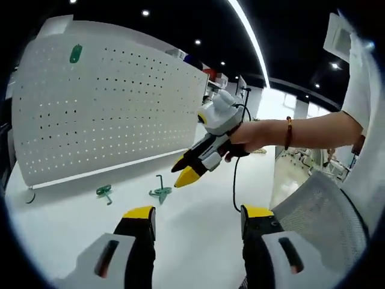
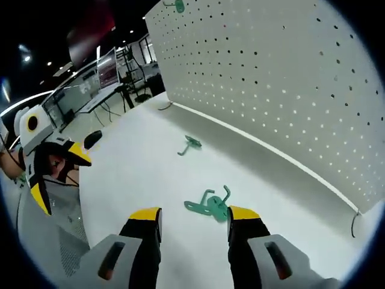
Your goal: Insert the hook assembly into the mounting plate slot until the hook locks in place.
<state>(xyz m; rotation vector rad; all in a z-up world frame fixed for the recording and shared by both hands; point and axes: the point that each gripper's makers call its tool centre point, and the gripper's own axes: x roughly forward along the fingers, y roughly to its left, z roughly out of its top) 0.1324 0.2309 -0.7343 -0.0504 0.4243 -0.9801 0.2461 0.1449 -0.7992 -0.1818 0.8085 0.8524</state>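
A white pegboard mounting plate stands upright on the white table. One green hook hangs near the board's upper corner. Two more green hooks lie flat on the table: one just ahead of my right gripper's jaws, the other closer to the board. My right gripper is open above the table with nothing in it. My left gripper is open and empty, farther from the board.
A grey mesh chair back sits at the table's edge near the person's arm. A small black object lies on the table far from the board. A thin cable curls at the board's foot.
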